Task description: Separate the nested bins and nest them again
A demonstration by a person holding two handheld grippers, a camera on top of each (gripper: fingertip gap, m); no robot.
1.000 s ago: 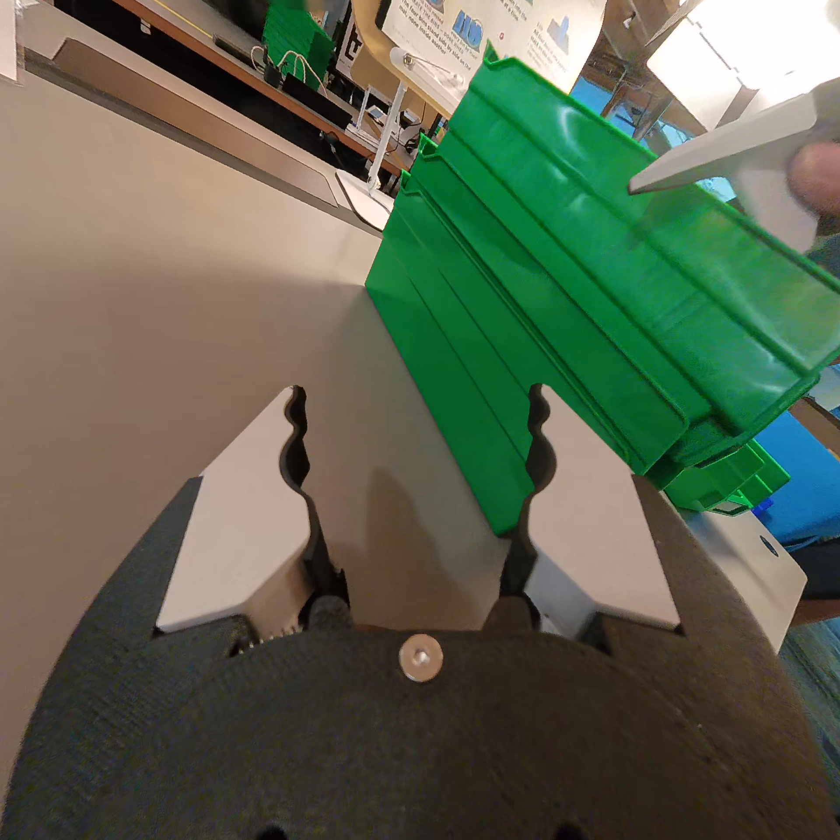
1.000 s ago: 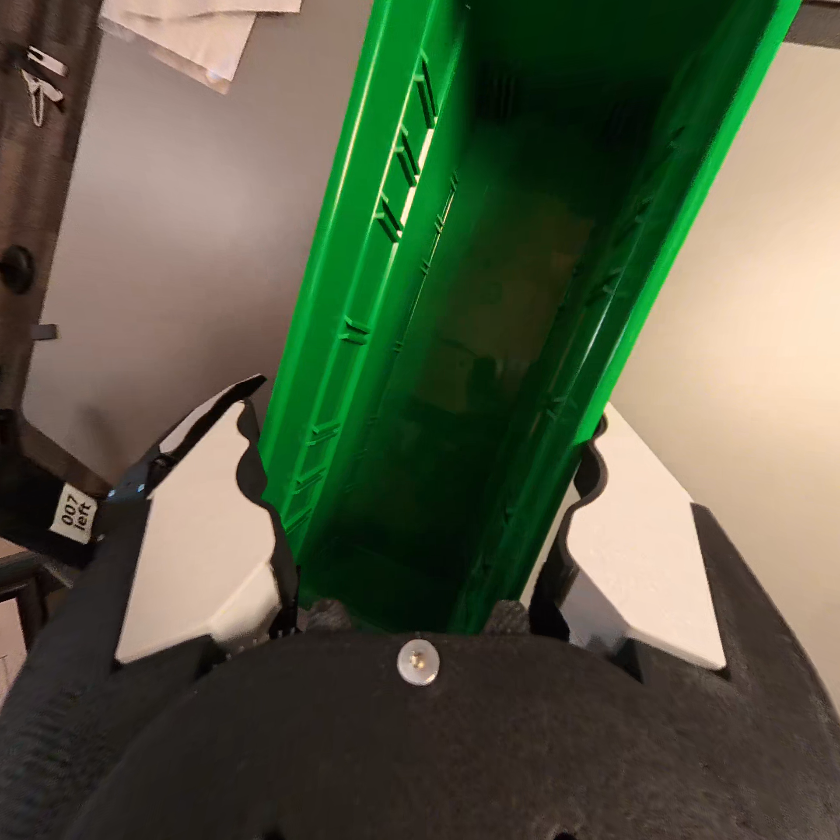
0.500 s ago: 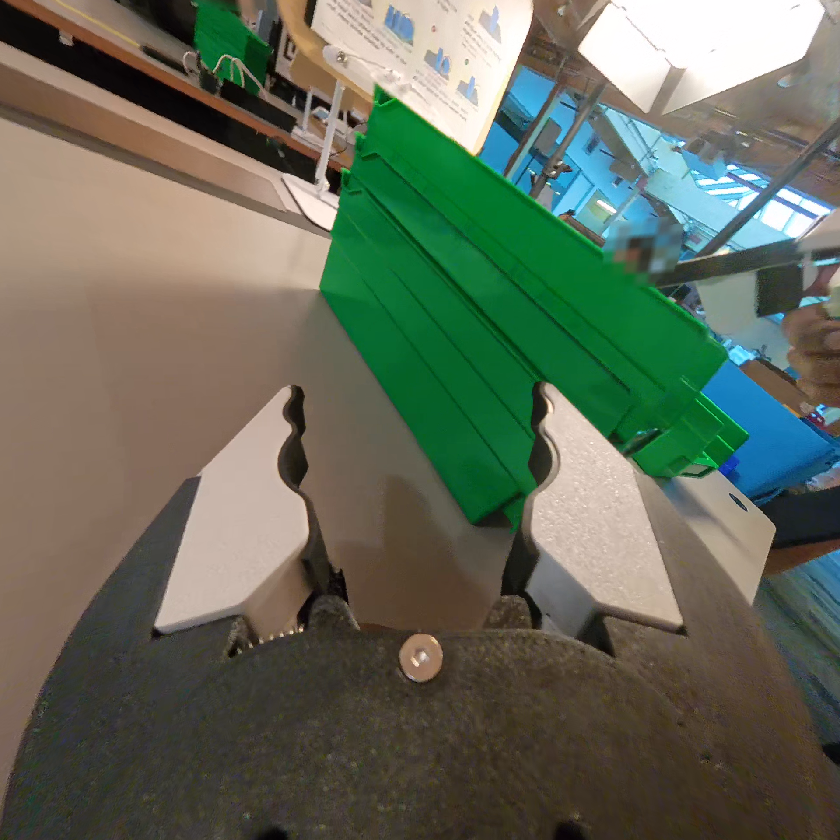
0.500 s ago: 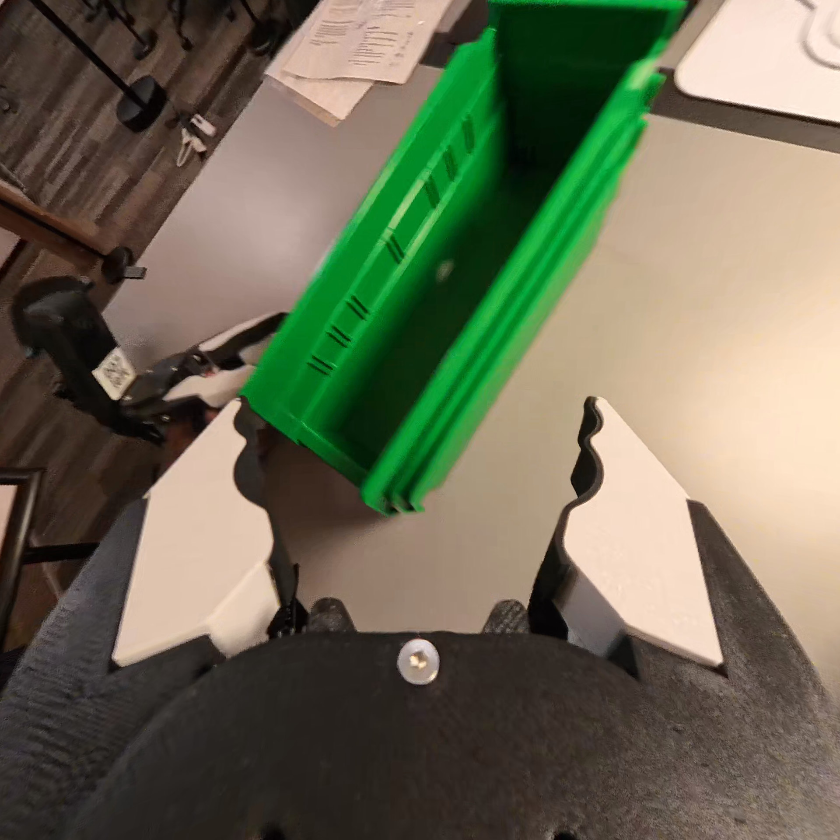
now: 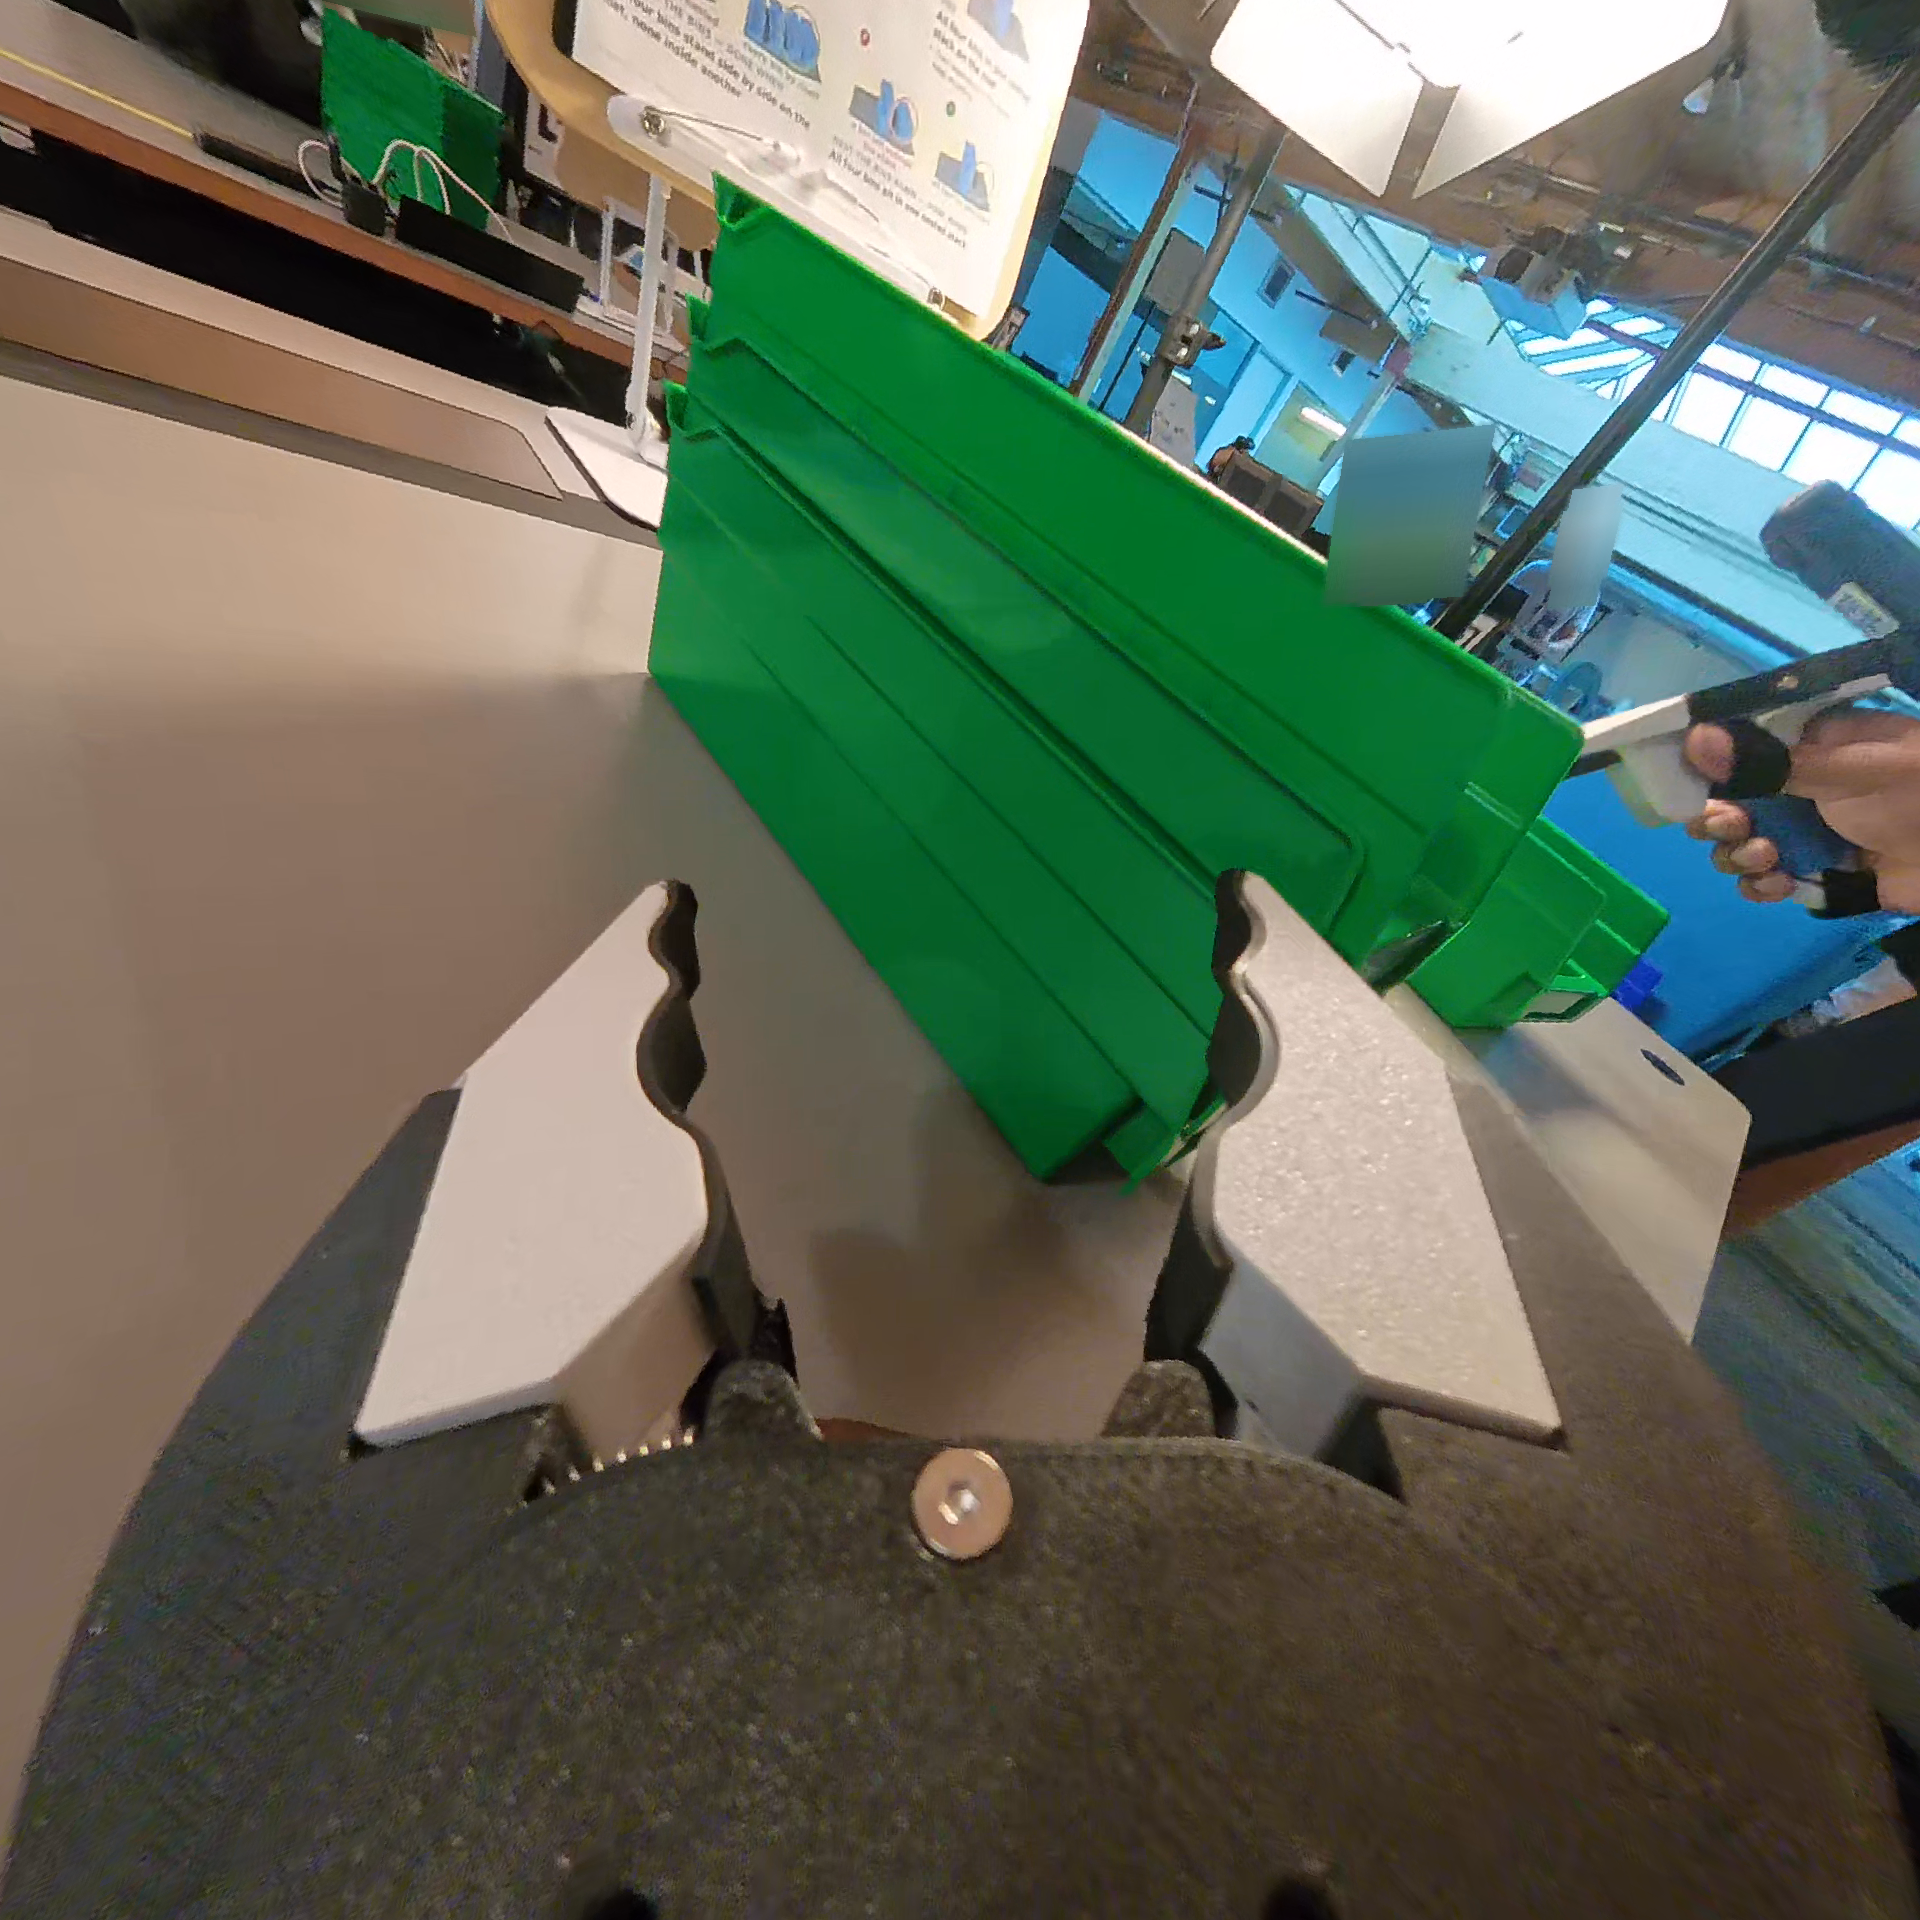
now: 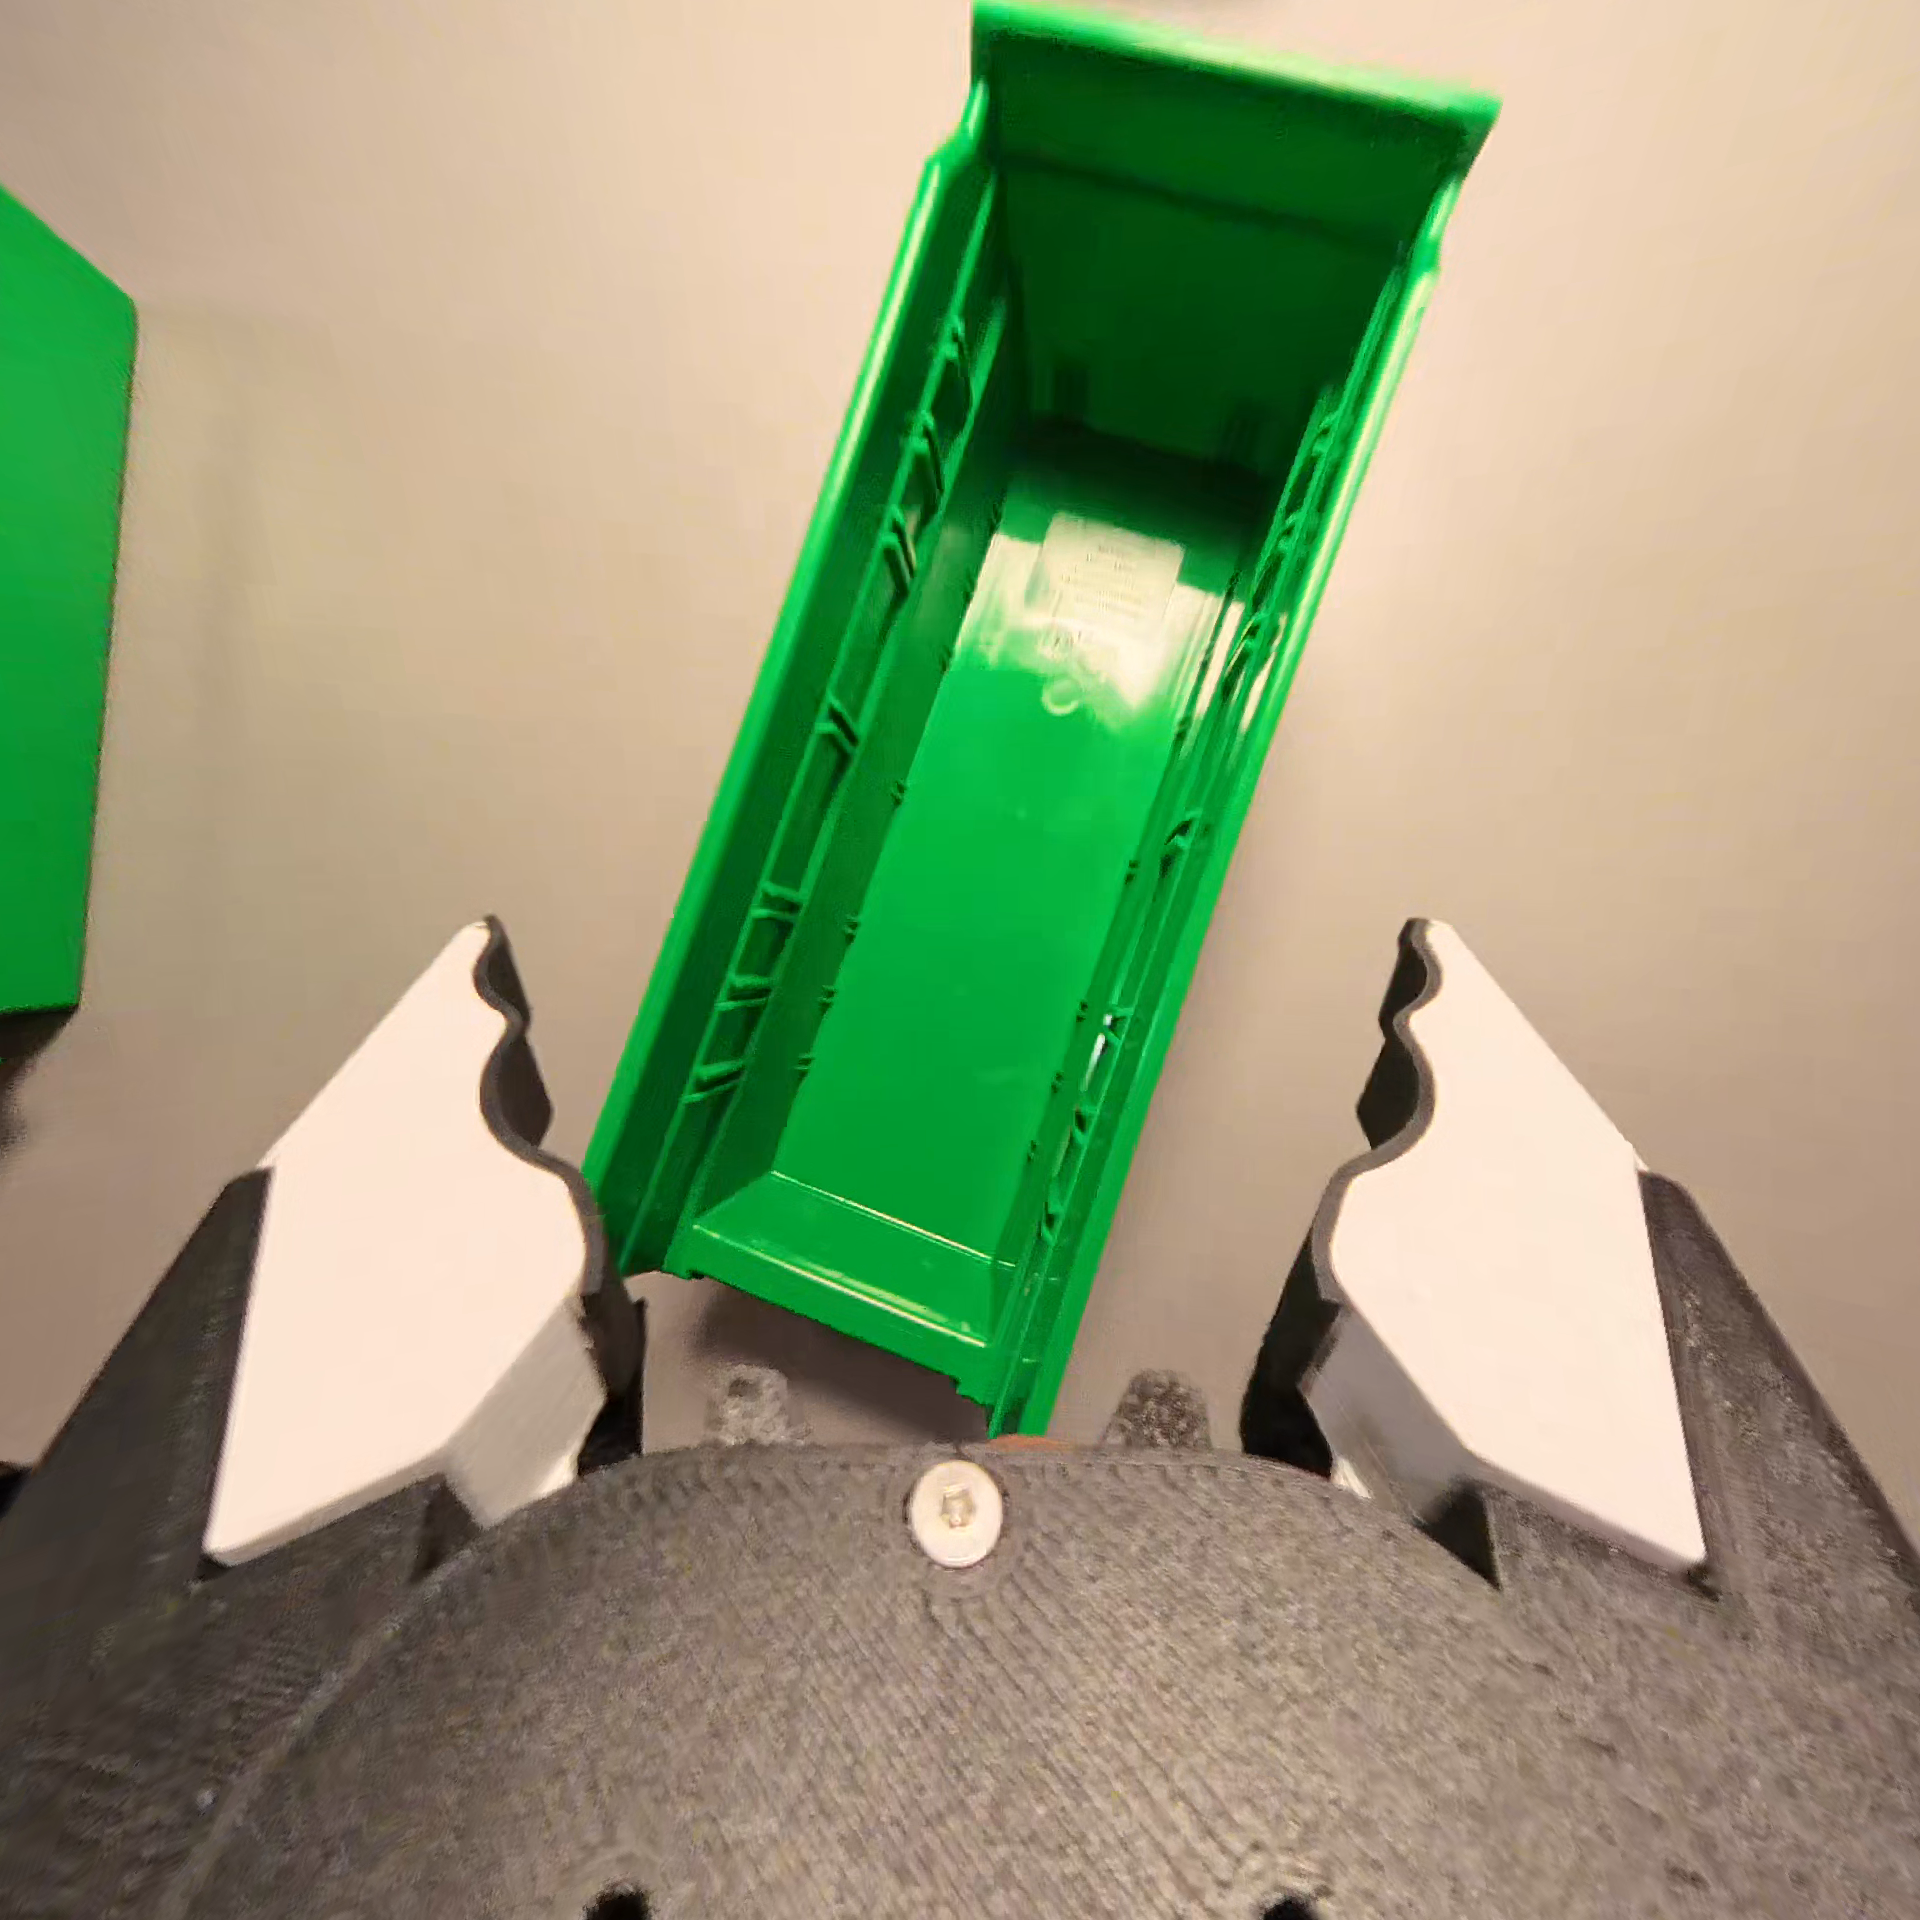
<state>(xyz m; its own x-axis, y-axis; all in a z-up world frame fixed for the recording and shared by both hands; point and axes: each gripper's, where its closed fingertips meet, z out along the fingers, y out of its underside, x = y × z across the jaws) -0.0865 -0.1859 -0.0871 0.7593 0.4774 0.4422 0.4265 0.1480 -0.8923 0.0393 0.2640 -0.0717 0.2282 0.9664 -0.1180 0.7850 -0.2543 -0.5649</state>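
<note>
I have the left gripper (image 5: 956, 1039) low over the table (image 5: 312, 779), its jaws spread wide and clamping nothing. The nested green bins (image 5: 1039, 727) stand just ahead of it on the table, their long stepped side walls facing me. The near bottom corner of that stack sits right beside my right-hand fingertip (image 5: 1247, 935); I cannot tell whether they touch. To the left of the stack the table runs bare and open toward its far edge, so that side gives me the most room. To the right, the table edge (image 5: 1683, 1143) is close behind the bins. The right gripper (image 5: 1621, 748) shows there, in a hand (image 5: 1829, 800) just past the top corner of the stack. A white sign stand (image 5: 644, 312) rises behind the bins at the far rim.

From the right wrist, the right gripper (image 6: 956, 1039) looks straight down, jaws wide apart and bare. A single green bin (image 6: 1039, 727) lies open side up on the table (image 6: 416, 416), set at a slant between my fingers. Its near left corner is close against the left fingertip's (image 6: 499, 1039) black pad; whether they touch I cannot tell. The right fingertip (image 6: 1455, 1039) stands clear of the bin, with bare table between. Part of another green bin (image 6: 52, 623) shows at the left edge of the view, well apart.
</note>
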